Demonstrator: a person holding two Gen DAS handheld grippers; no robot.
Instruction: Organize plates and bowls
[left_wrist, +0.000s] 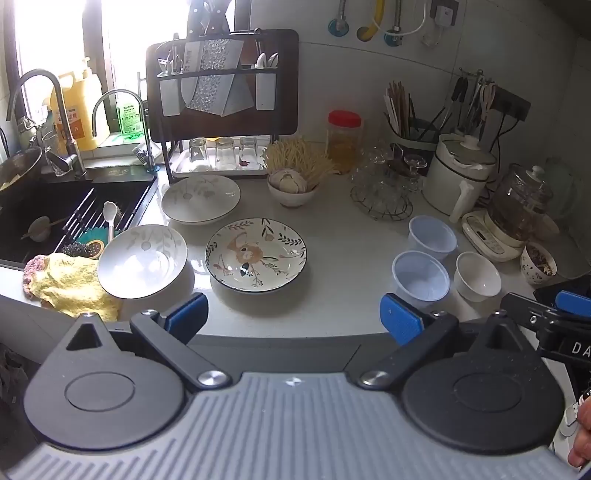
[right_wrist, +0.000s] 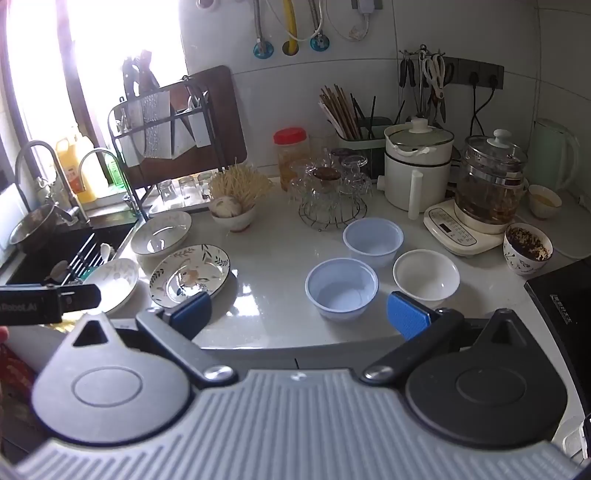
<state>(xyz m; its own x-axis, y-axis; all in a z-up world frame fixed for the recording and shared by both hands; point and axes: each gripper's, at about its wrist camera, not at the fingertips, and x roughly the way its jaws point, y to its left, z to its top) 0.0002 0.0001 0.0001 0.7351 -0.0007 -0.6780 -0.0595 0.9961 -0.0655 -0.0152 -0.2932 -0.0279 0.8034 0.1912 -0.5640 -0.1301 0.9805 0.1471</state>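
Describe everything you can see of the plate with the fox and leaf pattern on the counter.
The patterned plate is a shallow round dish, glossy like glazed ceramic, white with a thin dark rim. An orange animal figure sits in the middle, ringed by dark leafy sprigs. It is empty and rests on the white countertop, its near edge looking slightly raised in the right wrist view. A pale leaf-print plate lies to its left and a larger one behind; whether they touch is unclear.
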